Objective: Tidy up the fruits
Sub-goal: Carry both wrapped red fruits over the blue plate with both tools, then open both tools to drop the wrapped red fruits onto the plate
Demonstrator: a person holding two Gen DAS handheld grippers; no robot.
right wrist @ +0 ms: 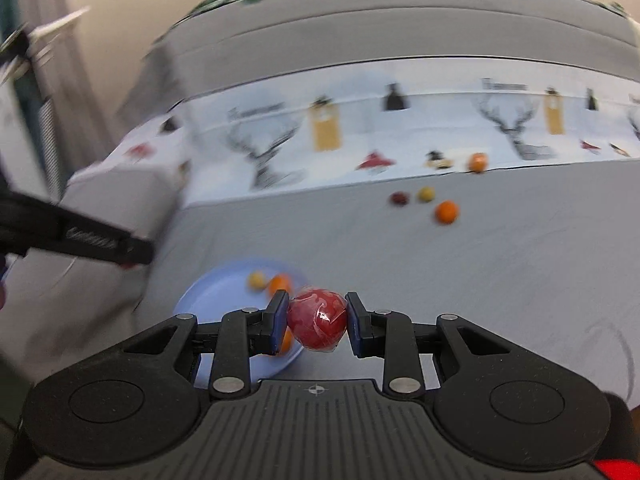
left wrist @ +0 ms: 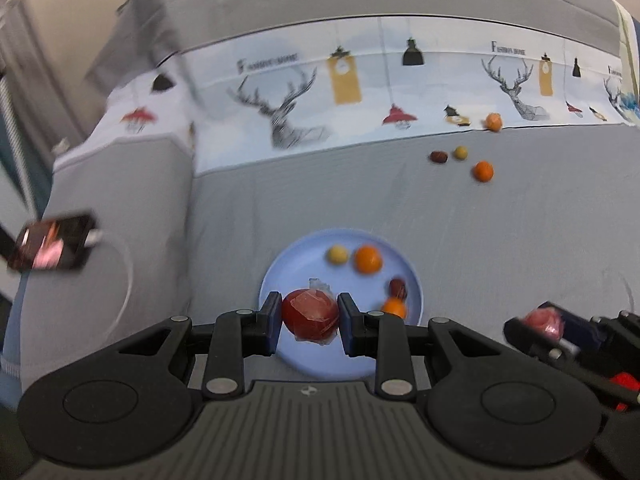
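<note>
My left gripper is shut on a red plastic-wrapped apple over the near left part of a light blue plate. On the plate lie a yellow ball fruit, an orange, a dark red date and a second orange. My right gripper is shut on another red wrapped apple, just right of the plate. The right gripper shows in the left wrist view at the right edge.
Loose fruit lies farther back on the grey sofa seat: a date, a yellow fruit, an orange and another orange by the deer-print cloth. A phone sits on the left armrest.
</note>
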